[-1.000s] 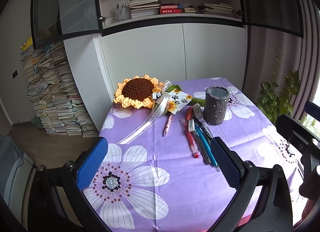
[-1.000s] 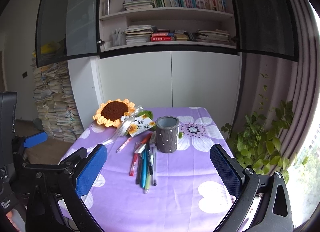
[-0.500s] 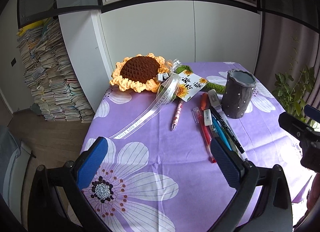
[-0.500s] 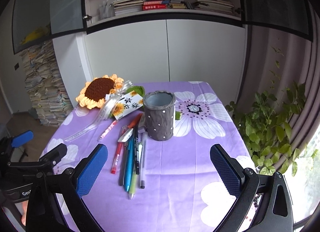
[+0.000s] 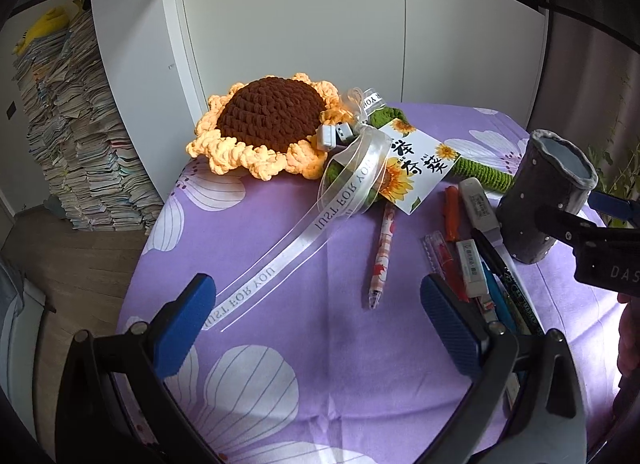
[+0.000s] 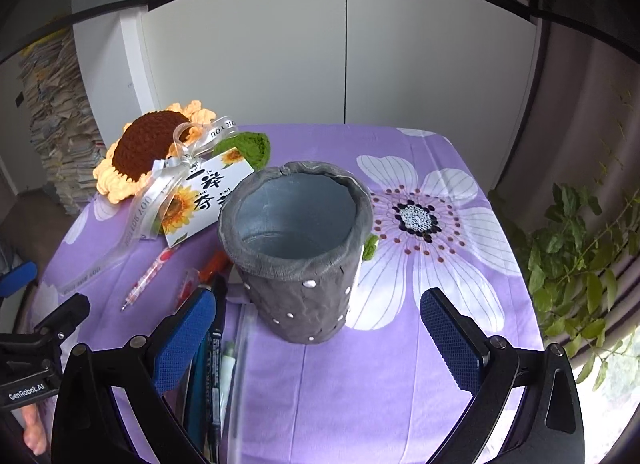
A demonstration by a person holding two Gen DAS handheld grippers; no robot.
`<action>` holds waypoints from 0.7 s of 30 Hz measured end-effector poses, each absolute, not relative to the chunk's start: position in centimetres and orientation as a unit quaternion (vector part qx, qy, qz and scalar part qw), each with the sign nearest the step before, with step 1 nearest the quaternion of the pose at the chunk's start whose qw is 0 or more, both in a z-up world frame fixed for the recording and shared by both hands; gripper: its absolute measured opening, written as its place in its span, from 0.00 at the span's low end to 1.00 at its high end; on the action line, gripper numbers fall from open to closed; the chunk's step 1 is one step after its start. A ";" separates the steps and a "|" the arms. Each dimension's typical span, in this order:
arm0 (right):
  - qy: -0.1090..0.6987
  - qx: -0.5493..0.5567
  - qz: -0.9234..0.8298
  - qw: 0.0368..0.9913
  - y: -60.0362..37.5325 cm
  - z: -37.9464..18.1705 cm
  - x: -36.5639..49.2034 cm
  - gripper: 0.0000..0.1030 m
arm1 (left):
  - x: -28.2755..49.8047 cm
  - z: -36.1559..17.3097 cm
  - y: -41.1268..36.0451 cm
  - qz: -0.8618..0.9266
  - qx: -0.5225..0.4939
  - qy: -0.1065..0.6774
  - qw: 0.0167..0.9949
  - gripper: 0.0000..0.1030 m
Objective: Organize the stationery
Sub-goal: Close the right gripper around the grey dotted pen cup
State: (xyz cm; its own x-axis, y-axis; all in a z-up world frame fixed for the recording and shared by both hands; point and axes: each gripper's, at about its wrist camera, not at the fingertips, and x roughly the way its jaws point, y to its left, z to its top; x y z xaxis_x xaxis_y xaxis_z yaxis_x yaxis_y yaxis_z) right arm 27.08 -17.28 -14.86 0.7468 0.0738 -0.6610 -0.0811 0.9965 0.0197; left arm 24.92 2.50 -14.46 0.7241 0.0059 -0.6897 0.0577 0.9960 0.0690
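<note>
Task barely starting: pen holder (image 6: 296, 252) standing empty on tabletop (image 6: 400, 384); pens (image 5: 476, 264) lying loose just left of holder. Left gripper (image 5: 316, 320) and right gripper (image 6: 316, 332) both hovering, jaws spread, carrying nothing. All pens left.

— What words can we read here?

— On the long see-through ribbon (image 5: 280, 260) with white stripes we read "JUST FOR YOU". It is printed more than once.

— And on the black tools?

— On the left gripper (image 6: 28, 376) we read "GenRobot.AI". On the right gripper (image 5: 612, 260) we see only "DAS".

— And the white card with sunflowers (image 5: 416, 168)?

— It has big black Chinese signs. We cannot read them surely.
</note>
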 end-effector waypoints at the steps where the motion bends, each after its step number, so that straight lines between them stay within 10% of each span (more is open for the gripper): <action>1: 0.353 -0.010 0.040 0.935 -17.0 -15.0 27.6 1.00 | 25.2 -14.7 2.5 -0.020 0.043 0.374 0.926 0.99; 4: 0.347 -0.025 0.027 0.937 -16.6 -15.5 28.7 0.98 | 25.6 -15.4 2.3 -0.034 0.044 0.377 0.924 0.99; 7: 0.345 -0.034 0.030 0.937 -16.2 -15.9 29.3 0.70 | 25.8 -15.6 2.1 -0.042 0.047 0.378 0.924 0.99; 21: 0.363 -0.052 0.000 0.930 -21.4 -15.6 23.2 0.70 | 23.6 -14.6 0.3 -0.049 0.060 0.366 0.928 0.98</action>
